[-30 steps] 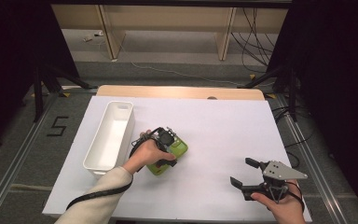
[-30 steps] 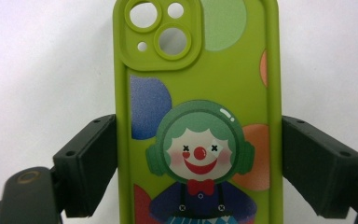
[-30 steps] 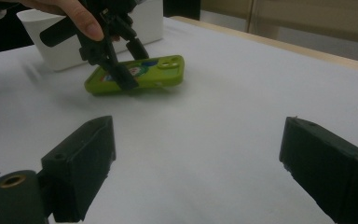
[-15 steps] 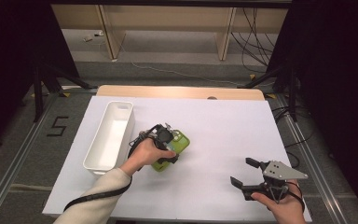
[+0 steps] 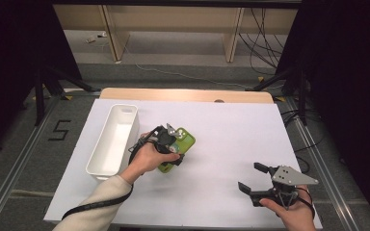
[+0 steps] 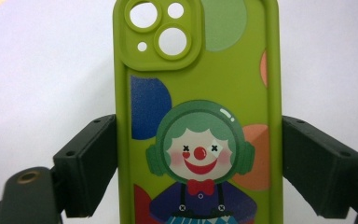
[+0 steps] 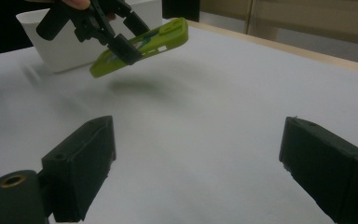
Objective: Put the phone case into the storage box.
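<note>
White paper covered the table [image 5: 221,125], and above it the left gripper [image 5: 169,144] clamped a lime-green rubbery phone case with a clown print [image 6: 198,116] by its long edges, lifted and tilted. Just beside that gripper, on its outer side, stood a long white plastic bin [image 5: 113,139]. Well apart, the right gripper [image 5: 255,180] held its jaws wide with nothing between them.

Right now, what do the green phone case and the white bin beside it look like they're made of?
The phone case looks like soft silicone or rubbery plastic: matte olive green, rounded edges, a printed clown. It could be a harder plastic. The white bin looks like rigid molded plastic, smooth with a faint sheen, thin walls and rounded corners.
</note>
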